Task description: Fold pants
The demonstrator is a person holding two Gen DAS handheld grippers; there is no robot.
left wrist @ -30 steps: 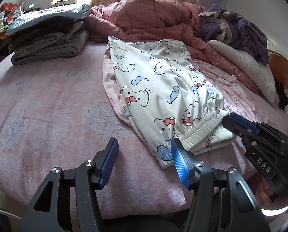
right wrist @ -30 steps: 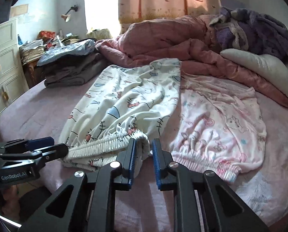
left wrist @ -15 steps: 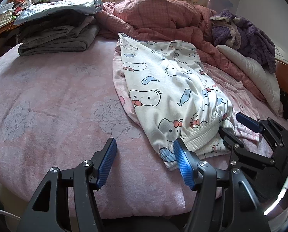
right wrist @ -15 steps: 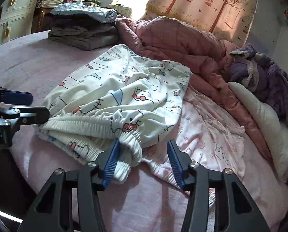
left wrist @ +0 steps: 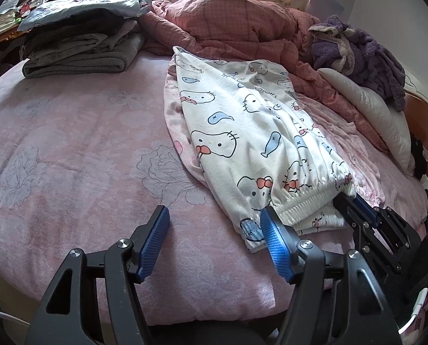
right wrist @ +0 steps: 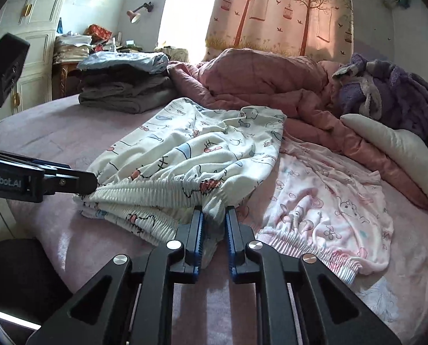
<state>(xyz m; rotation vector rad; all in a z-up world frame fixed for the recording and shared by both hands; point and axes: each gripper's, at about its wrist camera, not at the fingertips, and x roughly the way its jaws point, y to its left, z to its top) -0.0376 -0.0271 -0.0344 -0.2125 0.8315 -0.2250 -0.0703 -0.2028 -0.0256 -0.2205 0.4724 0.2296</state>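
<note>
Since half a second ago our right gripper [right wrist: 214, 215] has gone from wide apart to closing, pads pinching the waistband corner of the white cat-print pants [left wrist: 251, 141]. Left gripper [left wrist: 214, 224] is opening, nothing between its pads, waistband just at 1 o'clock. Pants lie on the pink bedsheet [left wrist: 70, 158], over pink pajama pants [right wrist: 329, 201].
</note>
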